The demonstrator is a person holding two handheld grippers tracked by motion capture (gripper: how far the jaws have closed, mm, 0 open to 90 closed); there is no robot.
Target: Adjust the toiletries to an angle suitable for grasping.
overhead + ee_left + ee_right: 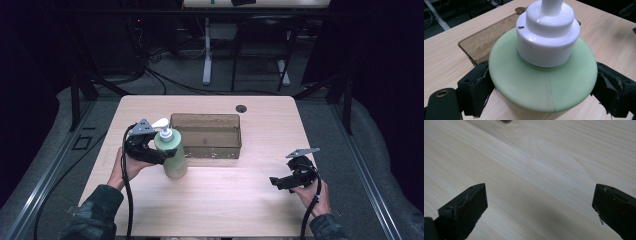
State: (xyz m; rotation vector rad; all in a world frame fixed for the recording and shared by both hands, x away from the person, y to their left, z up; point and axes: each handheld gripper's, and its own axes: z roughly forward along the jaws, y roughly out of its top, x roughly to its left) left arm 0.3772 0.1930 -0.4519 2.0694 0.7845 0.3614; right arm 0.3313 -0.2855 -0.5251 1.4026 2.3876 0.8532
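We see the left gripper (162, 154) clamped on a green pump bottle (173, 156). In the left gripper view both pads (480, 86) press against the bottle's (541, 82) shoulder, one on each side, so the jaws stand wide but are closed on it. The white pump (548, 32) rises from the middle of the shoulder; in the high view its spout (160, 122) points left.

Bottle position: upright, near the left part of the table (220, 200), just in front of the near left corner of a brown tray (205, 135). We cannot tell whether its base rests on the wood or hangs just above it. In the left gripper view the tray (486, 40) lies behind the bottle, and we see nothing in the part of it that shows.

The left hand (127, 165) holds its gripper at bottle-shoulder height, sleeve coming in from the lower left.

We note the right gripper (274, 181) low over the right part of the table, well apart from bottle and tray, its jaws pointing left. In the right gripper view the two pads (469, 205) stand far apart with only bare wood (536, 170) between them: open, holding nothing. The right hand (310, 192) grips it from the lower right, cable trailing toward the near edge.

A small dark hole (241, 108) sits in the table beyond the tray.
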